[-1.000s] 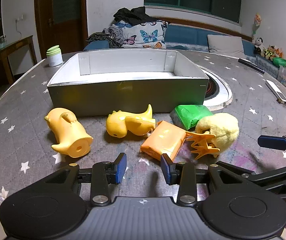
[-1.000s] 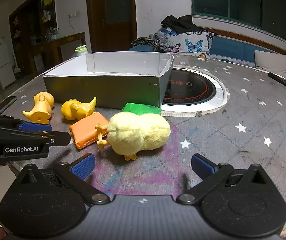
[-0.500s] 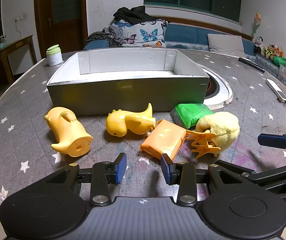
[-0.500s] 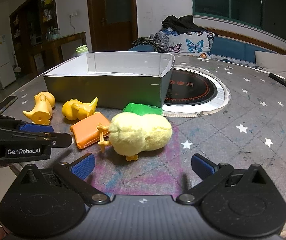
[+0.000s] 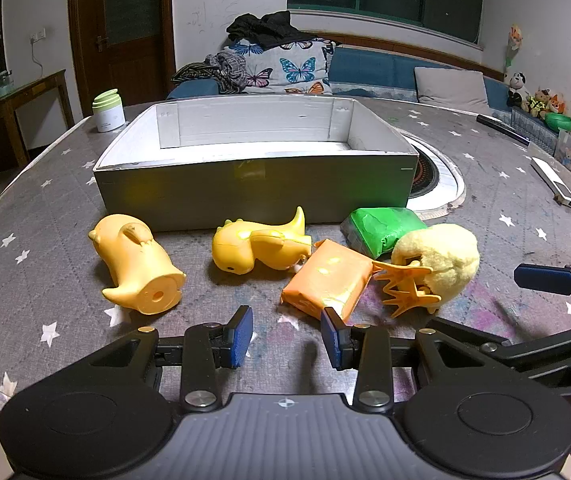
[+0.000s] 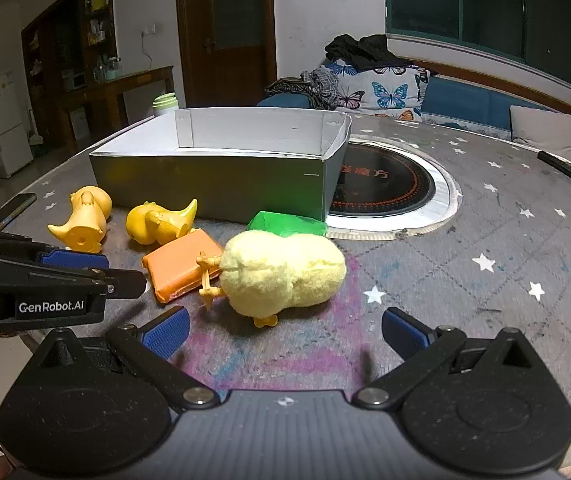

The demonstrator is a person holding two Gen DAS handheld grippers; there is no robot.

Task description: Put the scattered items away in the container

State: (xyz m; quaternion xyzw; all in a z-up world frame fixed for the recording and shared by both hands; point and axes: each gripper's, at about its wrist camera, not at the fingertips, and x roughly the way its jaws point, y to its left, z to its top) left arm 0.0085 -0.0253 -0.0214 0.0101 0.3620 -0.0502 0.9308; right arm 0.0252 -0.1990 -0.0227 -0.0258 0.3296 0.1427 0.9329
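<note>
The grey box [image 5: 253, 184] sat open on the star-patterned worktop [image 5: 45, 184], nothing visible inside it from this angle. All five items lay just in front of the box's near wall. Off its left corner, the yellow penguin toy [image 5: 135, 268] lay tipped on its side, base hole facing the camera. Before the middle of the wall, the yellow dinosaur toy [image 5: 259, 246] lay toppled too. Next to it came the orange packet [image 5: 327, 280], touching the dinosaur's belly, and the green packet [image 5: 383, 228] rested against the box's right corner. The fluffy yellow chick [image 6: 281, 272] lay on its side, orange feet over the orange packet's edge.

The left gripper [image 5: 285, 338] hovered, fingers narrowly parted around nothing, short of the orange packet. The right gripper [image 6: 283, 334] hung with fingers spread wide and empty, the chick just beyond them.
</note>
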